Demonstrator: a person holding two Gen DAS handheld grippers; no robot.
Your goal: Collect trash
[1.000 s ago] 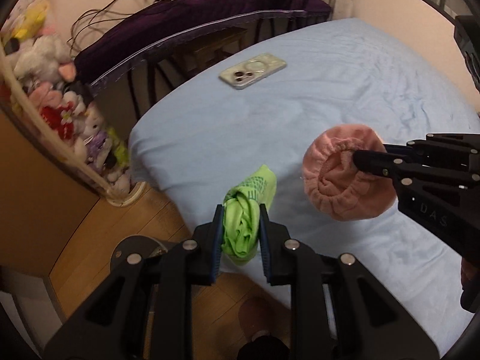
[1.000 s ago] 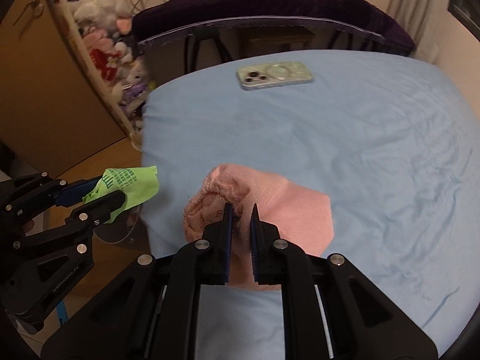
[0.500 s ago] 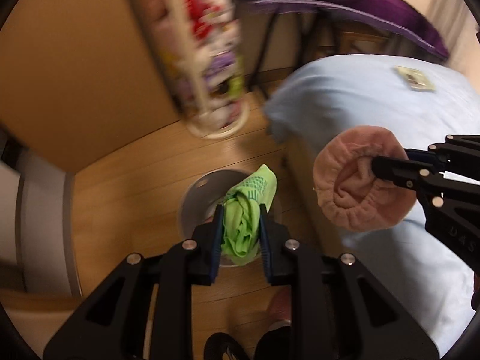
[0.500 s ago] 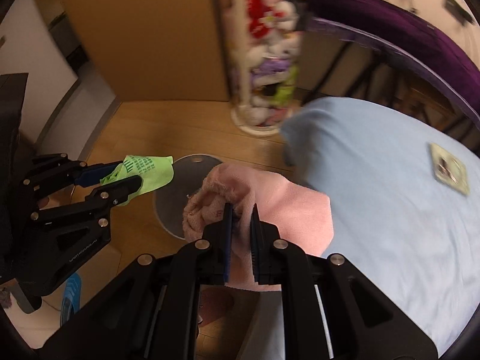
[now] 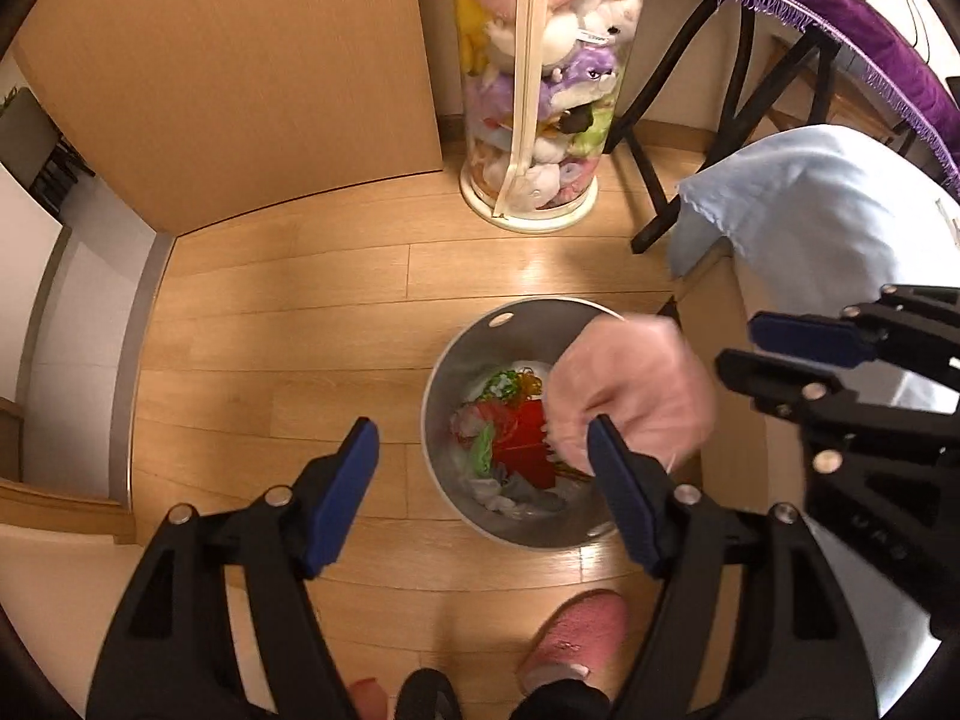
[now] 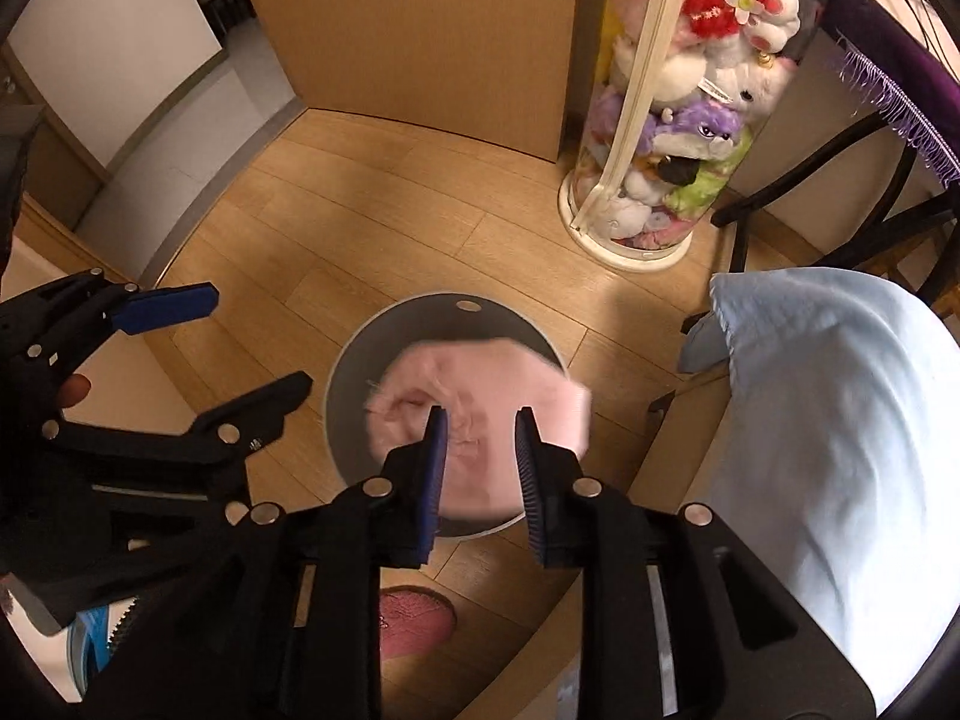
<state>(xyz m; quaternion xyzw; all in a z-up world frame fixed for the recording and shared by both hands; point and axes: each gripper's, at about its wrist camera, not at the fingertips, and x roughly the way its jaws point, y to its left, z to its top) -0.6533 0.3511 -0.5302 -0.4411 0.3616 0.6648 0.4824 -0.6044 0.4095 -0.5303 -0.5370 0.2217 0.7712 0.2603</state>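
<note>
A round grey trash bin (image 5: 516,336) stands on the wood floor, with mixed trash inside: red, green and grey pieces (image 5: 516,444). My left gripper (image 5: 486,492) is open and empty above the bin's left side. My right gripper (image 6: 480,456) is open above the bin (image 6: 354,372). The pink cloth (image 6: 480,396) is blurred, loose between and below the right jaws, over the bin's mouth. It shows in the left wrist view (image 5: 630,390) at the bin's right rim. The right gripper (image 5: 798,354) shows there too.
A clear tube of plush toys (image 5: 540,90) stands behind the bin. The bed with a light blue sheet (image 6: 840,420) is to the right. A black-legged table with purple cloth (image 5: 840,18) is at the back right. A pink slipper (image 5: 570,642) is near the bin.
Both grippers opened over the bin. The green wrapper left the left gripper and lies in the bin. The pink cloth has come free of the right gripper and is dropping.
</note>
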